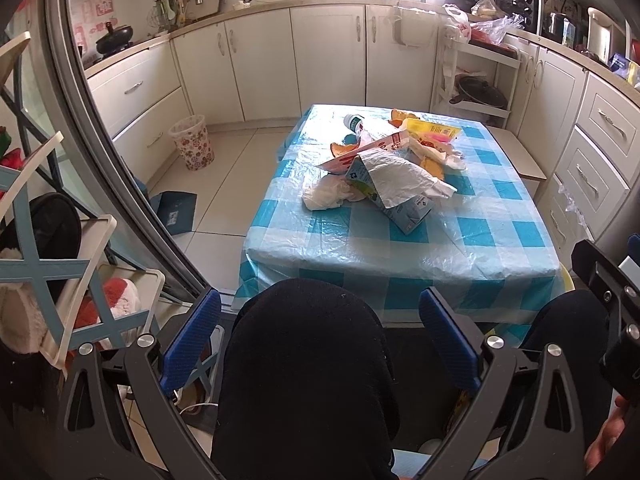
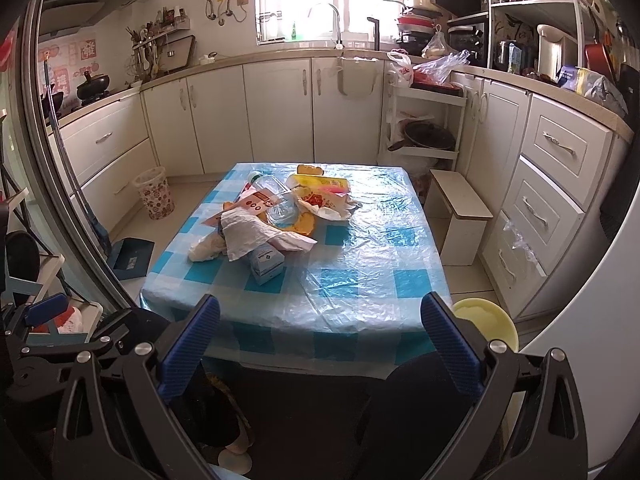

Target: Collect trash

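I hold the left tool (image 1: 320, 344) and right tool (image 2: 320, 344) low over my knees, both spread apart and empty, since the trash (image 2: 272, 216) sits heaped on the table (image 2: 360, 280) well ahead and the bin (image 2: 155, 193) waits on the floor beyond

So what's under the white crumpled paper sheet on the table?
The white paper sheet drapes over a light blue carton, whose near end sticks out. The carton's far end and anything else beneath are covered.
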{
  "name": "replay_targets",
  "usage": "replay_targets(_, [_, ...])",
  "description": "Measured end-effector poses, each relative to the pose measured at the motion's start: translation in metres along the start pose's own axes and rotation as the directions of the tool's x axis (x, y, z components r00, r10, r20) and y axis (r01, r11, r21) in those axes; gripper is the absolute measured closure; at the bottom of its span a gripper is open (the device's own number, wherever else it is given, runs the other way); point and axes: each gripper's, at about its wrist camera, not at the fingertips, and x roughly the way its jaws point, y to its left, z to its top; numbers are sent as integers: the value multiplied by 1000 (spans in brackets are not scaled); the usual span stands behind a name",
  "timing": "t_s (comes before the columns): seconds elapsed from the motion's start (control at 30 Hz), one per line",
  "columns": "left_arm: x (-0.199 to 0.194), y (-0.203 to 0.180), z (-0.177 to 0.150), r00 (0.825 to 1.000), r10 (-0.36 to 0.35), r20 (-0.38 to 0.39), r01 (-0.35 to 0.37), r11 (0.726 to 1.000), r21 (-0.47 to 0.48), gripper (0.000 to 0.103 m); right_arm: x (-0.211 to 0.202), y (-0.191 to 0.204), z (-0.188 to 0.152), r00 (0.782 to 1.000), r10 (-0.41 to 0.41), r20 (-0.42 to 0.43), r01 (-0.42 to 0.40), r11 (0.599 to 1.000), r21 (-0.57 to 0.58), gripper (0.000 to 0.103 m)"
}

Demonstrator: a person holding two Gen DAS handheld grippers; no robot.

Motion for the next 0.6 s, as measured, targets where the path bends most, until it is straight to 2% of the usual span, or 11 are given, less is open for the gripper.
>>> replay_targets(0.6, [8,-2,-3,1000,-9,-17,9,1000,-5,8,4,4,-2,1000,6,-8,-6,1000,0,6])
